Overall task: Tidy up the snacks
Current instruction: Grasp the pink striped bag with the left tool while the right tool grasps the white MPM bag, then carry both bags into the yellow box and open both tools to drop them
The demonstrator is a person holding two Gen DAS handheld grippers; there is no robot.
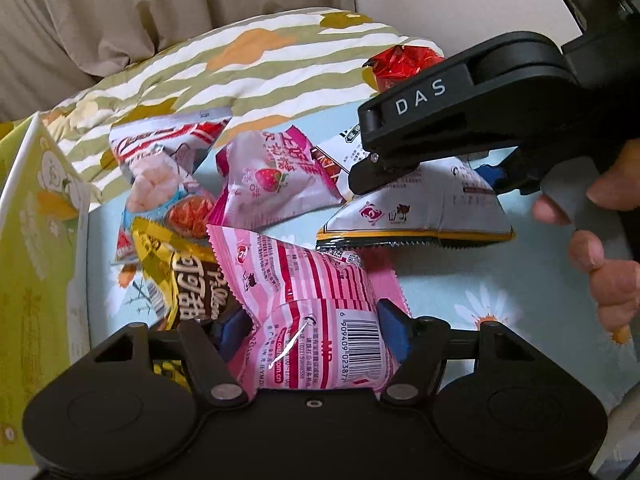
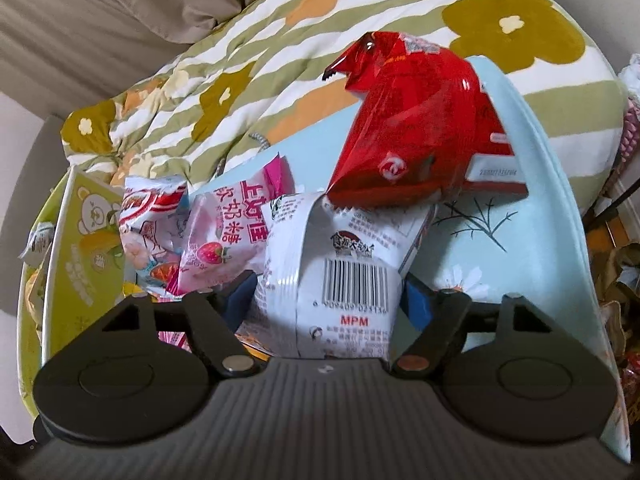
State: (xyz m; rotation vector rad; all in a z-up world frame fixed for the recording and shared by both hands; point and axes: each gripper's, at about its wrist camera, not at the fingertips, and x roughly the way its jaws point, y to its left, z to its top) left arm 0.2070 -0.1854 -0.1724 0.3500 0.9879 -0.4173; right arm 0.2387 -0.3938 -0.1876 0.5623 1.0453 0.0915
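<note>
Left wrist: pink packet [image 1: 316, 320] hides tongs [image 1: 312, 332]

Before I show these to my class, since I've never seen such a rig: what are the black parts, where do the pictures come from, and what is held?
A person holds a handheld claw in each hand, each carrying a forward-looking camera. In the left view, the left claw grips a pink striped packet; the right claw appears across it. In the right view, the right claw pinches a white barcoded packet. A strawberry candy bag, a red packet and a green box lie on a light blue cloth.
</note>
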